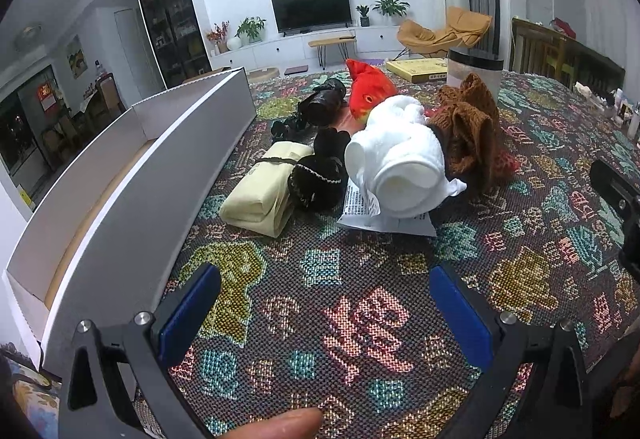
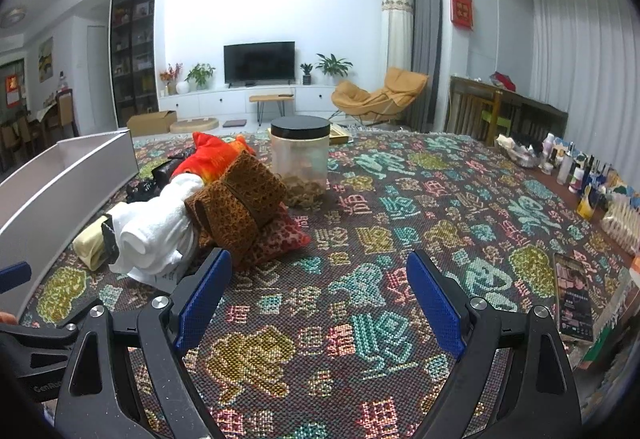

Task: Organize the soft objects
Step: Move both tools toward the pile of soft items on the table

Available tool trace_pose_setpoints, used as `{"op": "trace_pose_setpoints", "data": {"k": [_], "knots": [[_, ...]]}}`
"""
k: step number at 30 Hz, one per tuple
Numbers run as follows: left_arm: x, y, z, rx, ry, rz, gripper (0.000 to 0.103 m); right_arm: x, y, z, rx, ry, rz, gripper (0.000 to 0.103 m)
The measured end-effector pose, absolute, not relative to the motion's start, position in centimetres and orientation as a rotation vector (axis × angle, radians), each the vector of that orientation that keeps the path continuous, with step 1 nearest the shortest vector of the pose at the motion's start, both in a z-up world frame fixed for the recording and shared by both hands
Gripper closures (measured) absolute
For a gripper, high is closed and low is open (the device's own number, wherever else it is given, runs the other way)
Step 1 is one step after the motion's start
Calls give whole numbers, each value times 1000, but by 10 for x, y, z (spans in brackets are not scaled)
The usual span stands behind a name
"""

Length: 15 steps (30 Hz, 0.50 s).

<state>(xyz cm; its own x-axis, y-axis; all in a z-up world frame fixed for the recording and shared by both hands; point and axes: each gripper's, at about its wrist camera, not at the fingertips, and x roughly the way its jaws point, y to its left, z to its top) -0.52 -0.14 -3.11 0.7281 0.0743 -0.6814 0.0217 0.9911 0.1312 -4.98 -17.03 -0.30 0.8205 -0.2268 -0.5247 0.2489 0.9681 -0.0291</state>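
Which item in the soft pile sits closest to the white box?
The pale yellow folded cloth, tied with a dark cord. It lies at the pile's left edge beside the white box; the white towel and brown knit sit farther right.

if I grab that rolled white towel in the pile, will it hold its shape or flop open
The rolled white terry towel probably sags and partly unrolls: no band shows around it, and a loose end sticks out. It looks light and compressible. Lifting it may shift the brown knitted cloth leaning against it.
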Motion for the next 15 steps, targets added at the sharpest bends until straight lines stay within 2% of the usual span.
{"op": "trace_pose_setpoints", "data": {"k": [15], "knots": [[-4, 0, -39, 132, 775, 26, 0, -50, -170, -3, 43, 554, -253, 12]]}}
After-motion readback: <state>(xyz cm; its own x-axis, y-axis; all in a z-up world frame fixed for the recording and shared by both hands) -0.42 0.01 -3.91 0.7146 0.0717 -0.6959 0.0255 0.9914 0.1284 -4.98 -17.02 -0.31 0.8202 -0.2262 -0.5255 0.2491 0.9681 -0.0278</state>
